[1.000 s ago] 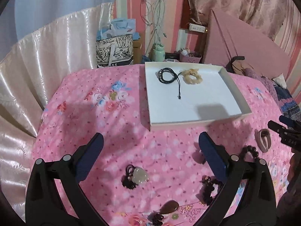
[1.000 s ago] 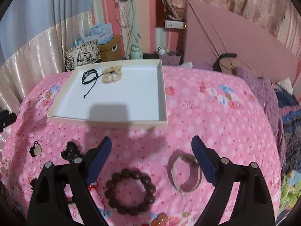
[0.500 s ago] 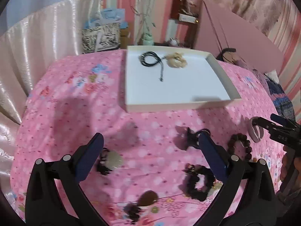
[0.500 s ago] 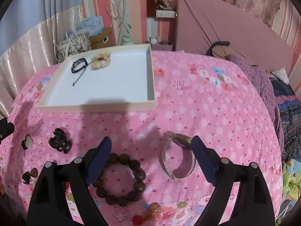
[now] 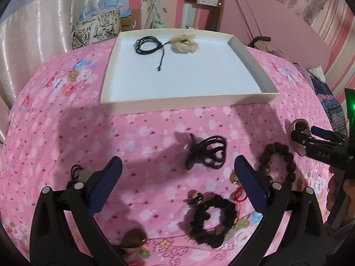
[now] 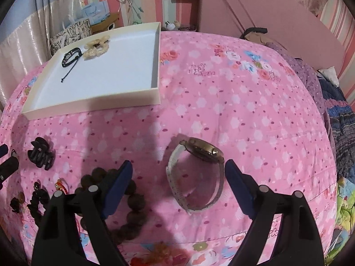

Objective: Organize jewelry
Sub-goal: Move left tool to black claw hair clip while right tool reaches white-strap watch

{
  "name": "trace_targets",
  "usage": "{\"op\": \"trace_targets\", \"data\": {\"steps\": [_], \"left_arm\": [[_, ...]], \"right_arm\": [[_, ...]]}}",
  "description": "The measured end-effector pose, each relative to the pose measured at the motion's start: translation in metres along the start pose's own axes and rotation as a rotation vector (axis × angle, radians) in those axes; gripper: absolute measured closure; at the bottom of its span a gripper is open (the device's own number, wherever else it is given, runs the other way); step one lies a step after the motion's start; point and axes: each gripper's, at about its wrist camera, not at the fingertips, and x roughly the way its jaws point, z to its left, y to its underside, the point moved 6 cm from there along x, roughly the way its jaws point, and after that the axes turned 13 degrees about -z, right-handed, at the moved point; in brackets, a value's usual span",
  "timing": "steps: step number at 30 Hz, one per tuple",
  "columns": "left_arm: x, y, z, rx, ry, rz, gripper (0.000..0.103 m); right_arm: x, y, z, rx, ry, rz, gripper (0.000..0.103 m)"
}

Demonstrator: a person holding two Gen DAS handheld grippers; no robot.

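A white tray [image 5: 250, 55] on the pink bedspread holds a black cord bracelet [image 5: 148, 45] and a cream scrunchie [image 5: 184, 43]. My left gripper [image 5: 177, 173] is open and empty, low over the bed, with a black claw clip [image 5: 207, 153] just ahead and a black scrunchie [image 5: 213, 218] between the fingers. My right gripper [image 6: 178, 173] is open, its fingers either side of a white-strapped watch [image 6: 197, 173]. A brown bead bracelet [image 6: 131, 201] lies under its left finger; it also shows in the left wrist view [image 5: 278, 164].
A brown stone pendant [image 5: 134, 238] and a pale pendant on black cord [image 5: 77, 174] lie near my left gripper. Bags and cables stand behind the bed [image 5: 97, 25]. Folded clothes [image 6: 310, 75] lie at the right edge.
Both grippers have moved forward and lower toward the bed. The watch now sits between my right fingers, and the claw clip and black scrunchie are closer to my left gripper.
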Motion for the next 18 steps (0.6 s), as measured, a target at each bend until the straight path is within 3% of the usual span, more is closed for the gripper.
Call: {"op": "trace_targets", "data": {"steps": [10, 18], "left_arm": [[0.035, -0.001, -0.011, 0.050, -0.064, 0.025, 0.003], [0.046, -0.001, -0.004, 0.016, -0.045, 0.036, 0.003]], "right_arm": [[0.000, 0.000, -0.006, 0.013, 0.010, 0.002, 0.028], [-0.011, -0.004, 0.000, 0.010, -0.012, -0.024, 0.028]]}}
